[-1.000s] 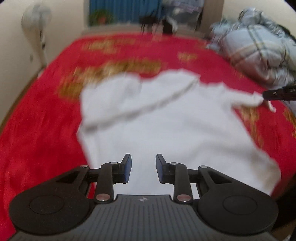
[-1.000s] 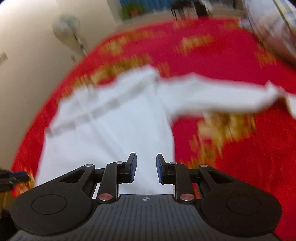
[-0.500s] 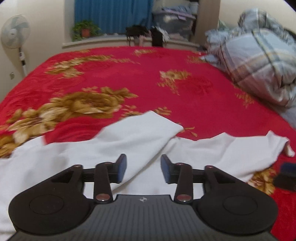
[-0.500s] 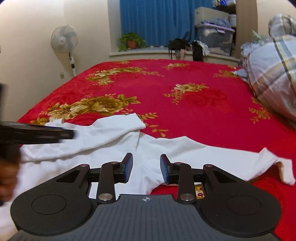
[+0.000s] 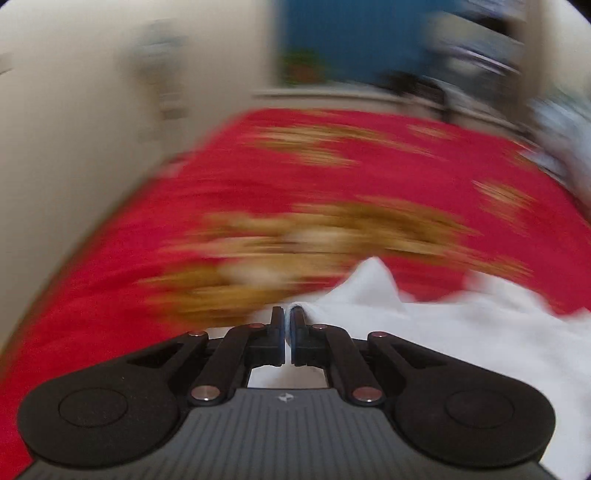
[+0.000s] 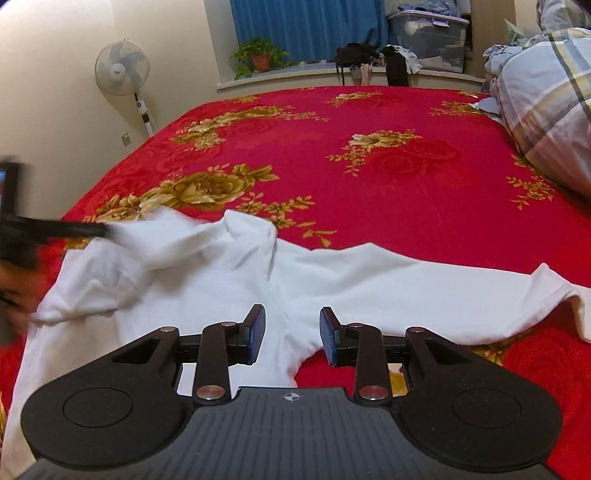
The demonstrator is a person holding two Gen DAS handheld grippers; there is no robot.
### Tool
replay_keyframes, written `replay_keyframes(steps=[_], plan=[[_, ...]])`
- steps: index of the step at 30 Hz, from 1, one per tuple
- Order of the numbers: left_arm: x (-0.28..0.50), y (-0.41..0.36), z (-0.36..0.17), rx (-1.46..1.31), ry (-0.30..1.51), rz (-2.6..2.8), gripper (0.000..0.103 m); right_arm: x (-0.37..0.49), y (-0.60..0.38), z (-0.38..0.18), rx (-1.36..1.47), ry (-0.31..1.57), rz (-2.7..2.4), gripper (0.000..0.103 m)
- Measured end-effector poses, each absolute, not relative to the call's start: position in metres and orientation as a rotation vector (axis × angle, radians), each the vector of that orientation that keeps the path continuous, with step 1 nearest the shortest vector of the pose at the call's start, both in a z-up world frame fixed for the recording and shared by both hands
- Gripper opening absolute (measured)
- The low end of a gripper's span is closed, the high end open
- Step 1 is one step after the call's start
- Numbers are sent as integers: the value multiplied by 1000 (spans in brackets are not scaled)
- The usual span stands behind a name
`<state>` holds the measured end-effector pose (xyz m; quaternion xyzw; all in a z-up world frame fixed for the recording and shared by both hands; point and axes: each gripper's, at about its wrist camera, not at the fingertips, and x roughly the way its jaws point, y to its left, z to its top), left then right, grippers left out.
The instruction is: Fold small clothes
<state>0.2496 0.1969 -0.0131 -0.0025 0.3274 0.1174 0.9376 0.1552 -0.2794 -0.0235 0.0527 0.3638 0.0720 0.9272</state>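
Observation:
A white long-sleeved top [image 6: 229, 280] lies spread on the red floral bedspread [image 6: 369, 173]; one sleeve [image 6: 461, 299] stretches out to the right. My left gripper [image 5: 287, 314] is shut on an edge of the white top [image 5: 424, 332]; its view is motion-blurred. It also shows at the left edge of the right wrist view [image 6: 66, 230], pinching the top's left sleeve. My right gripper [image 6: 291, 325] is open and empty, low over the top near the right armpit.
A plaid quilt [image 6: 546, 103] is heaped at the bed's far right. A standing fan [image 6: 123, 74] is by the left wall. A windowsill with a potted plant [image 6: 260, 57], bags and a plastic storage box [image 6: 428, 35] runs behind the bed.
My left gripper has closed on the top's left sleeve and is moving fast. My right gripper has come lower and closer to the top, still open.

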Motion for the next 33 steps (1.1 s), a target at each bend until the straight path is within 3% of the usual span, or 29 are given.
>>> replay_keyframes(steps=[7, 12, 14, 18, 22, 28, 29, 33], plan=[[122, 466, -33, -213, 617, 955, 2, 152, -265, -32, 91, 788, 157, 34], [70, 550, -62, -633, 588, 1073, 7, 150, -253, -42, 59, 814, 132, 34], [72, 551, -62, -673, 592, 1009, 12, 151, -251, -46, 64, 833, 121, 34], [96, 516, -52, -708, 592, 707, 14, 156, -253, -51, 86, 851, 92, 34], [142, 460, -52, -652, 681, 310, 33, 163, -251, -60, 91, 870, 69, 34], [194, 381, -85, -319, 931, 144, 33, 177, -259, -83, 150, 955, 31, 34], [199, 379, -96, -296, 985, 199, 25, 179, -262, -85, 166, 964, 19, 34], [208, 358, -62, -241, 886, 258, 25, 187, -274, -81, 216, 967, -9, 34]])
